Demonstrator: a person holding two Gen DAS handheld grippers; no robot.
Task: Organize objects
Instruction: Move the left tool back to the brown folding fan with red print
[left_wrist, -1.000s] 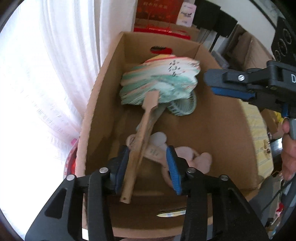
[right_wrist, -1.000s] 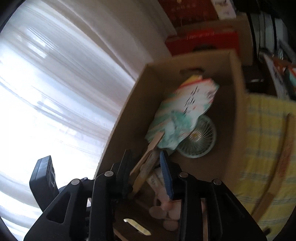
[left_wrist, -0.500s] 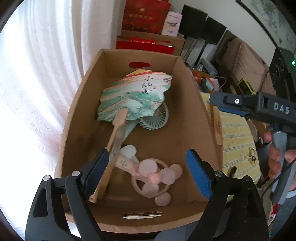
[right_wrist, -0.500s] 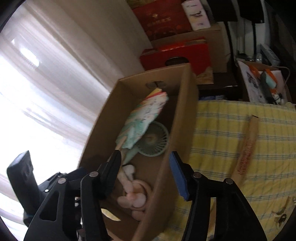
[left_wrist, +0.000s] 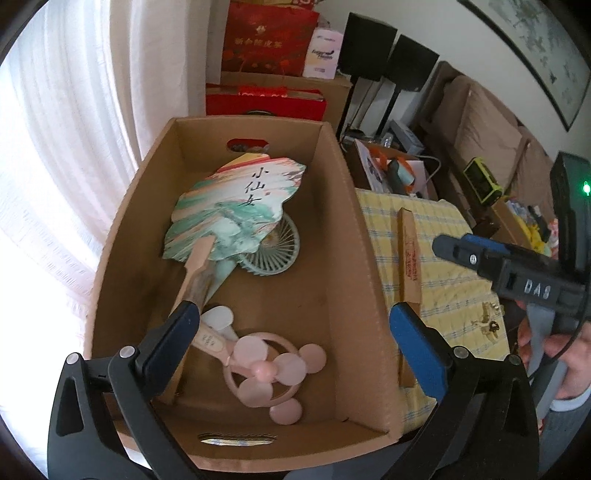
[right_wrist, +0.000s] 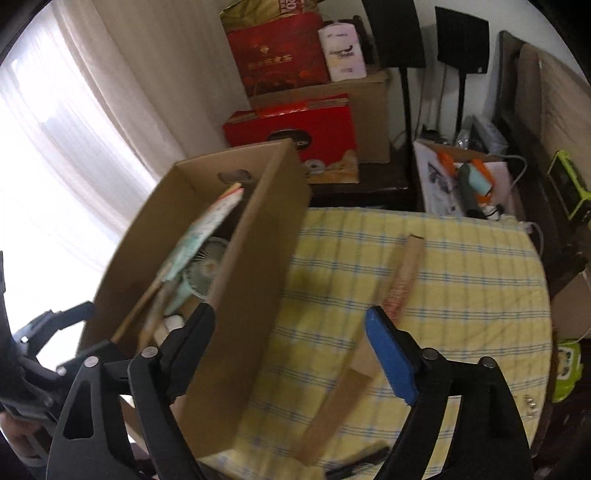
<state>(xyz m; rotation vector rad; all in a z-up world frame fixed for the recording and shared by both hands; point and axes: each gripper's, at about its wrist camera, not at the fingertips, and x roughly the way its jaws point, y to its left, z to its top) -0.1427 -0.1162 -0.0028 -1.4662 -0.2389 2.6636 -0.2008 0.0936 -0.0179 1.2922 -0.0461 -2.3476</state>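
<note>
The cardboard box (left_wrist: 340, 236) stands on the checked cloth (right_wrist: 461, 295), at its left edge. Inside: paddle fan (left_wrist: 236, 206) over round fan (left_wrist: 273, 254) (far end), handheld fan (left_wrist: 273, 369) nearer. A long flat box (right_wrist: 402, 277) lies right.

Bright white curtain (left_wrist: 74, 155), brown sofa (left_wrist: 491, 136)

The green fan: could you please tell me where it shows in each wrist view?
Left wrist: green fan at picture centre, inside the box, half under the paper fan.
Right wrist: left of centre, behind the box's near wall.
Shared landmark: the yellow checked cloth.
</note>
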